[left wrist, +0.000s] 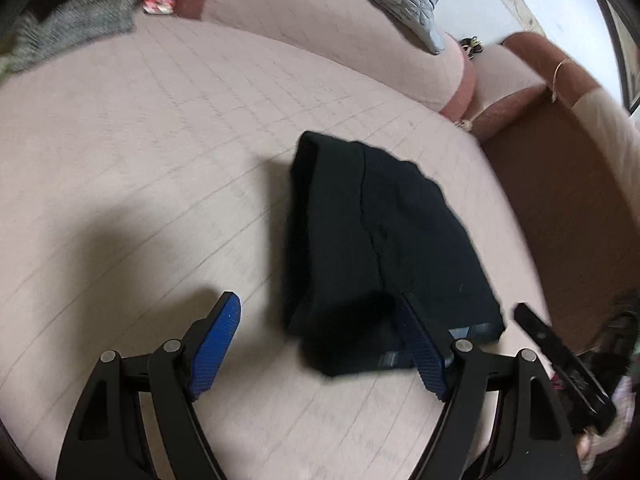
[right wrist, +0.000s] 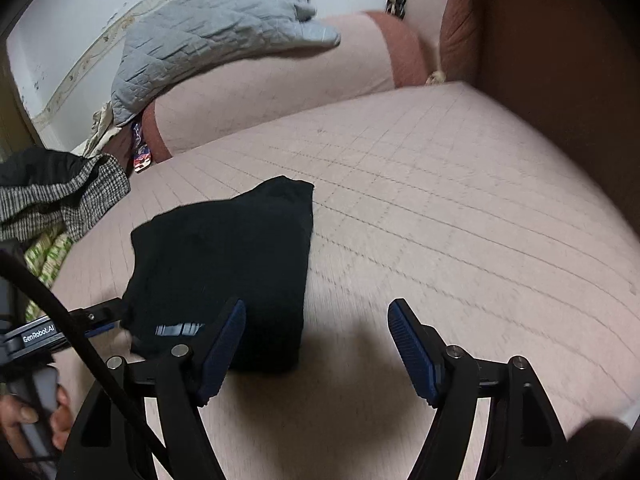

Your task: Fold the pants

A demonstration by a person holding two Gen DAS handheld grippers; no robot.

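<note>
The black pants [left wrist: 384, 240] lie folded into a compact bundle on the pink quilted cushion [left wrist: 140, 140]. My left gripper [left wrist: 320, 312] is open and empty, just in front of the bundle's near edge, its right finger over the cloth. My right gripper [right wrist: 316, 316] is open and empty, with the pants [right wrist: 228, 256] in front of its left finger. The right gripper's finger shows at the right in the left wrist view [left wrist: 536, 332]. The left gripper shows at the left edge of the right wrist view [right wrist: 100, 318], at the bundle's corner.
A grey quilted blanket [right wrist: 208, 36] lies over the sofa's back cushion [right wrist: 280, 80]. A grey checked garment [right wrist: 60, 196] lies at the left. A brown armrest [left wrist: 560, 200] bounds the seat on the right. A small colourful packet [left wrist: 160, 0] sits by the backrest.
</note>
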